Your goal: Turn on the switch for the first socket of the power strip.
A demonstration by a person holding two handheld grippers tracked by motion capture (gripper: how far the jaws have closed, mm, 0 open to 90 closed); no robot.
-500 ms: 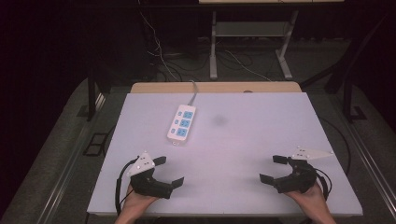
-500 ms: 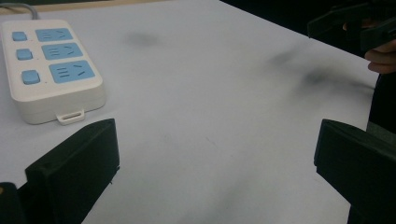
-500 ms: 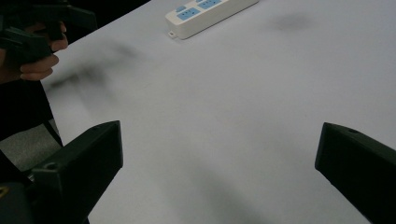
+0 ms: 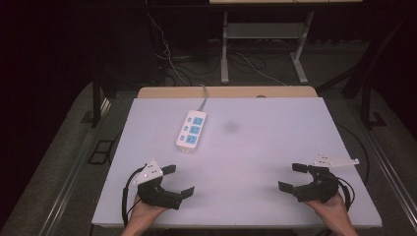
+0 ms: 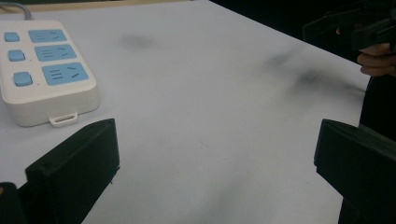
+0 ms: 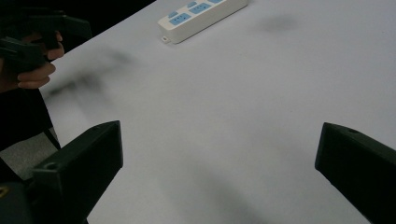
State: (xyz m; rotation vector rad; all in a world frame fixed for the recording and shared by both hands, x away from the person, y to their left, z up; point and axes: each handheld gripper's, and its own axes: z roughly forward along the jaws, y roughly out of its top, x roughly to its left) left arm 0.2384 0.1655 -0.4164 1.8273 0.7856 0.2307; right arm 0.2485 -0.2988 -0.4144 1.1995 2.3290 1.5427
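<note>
The left hand-held gripper [image 4: 178,181] rests at the near left of the counter [image 4: 275,162], on the near side of the power strip [image 4: 191,130] and well apart from it. Its jaws stand wide apart with nothing between them; the left gripper view shows bare counter surface in the gap. A grey three-cornered plate [image 4: 149,170] sits on top of this gripper, and a black cable loops beside it.

The right hand-held gripper [image 4: 294,177] rests at the near right of the counter, farther from the power strip than the left one. Its jaws also stand wide apart and empty, as the right gripper view confirms.

The power strip lies flat on the counter, beyond both grippers and left of centre, untouched. It is white with three blue socket faces and three blue switches. Its grey cord [image 4: 203,93] runs from its far end over the far edge of the counter. A faint dark smudge [image 4: 230,127] marks the counter just right of the power strip.
</note>
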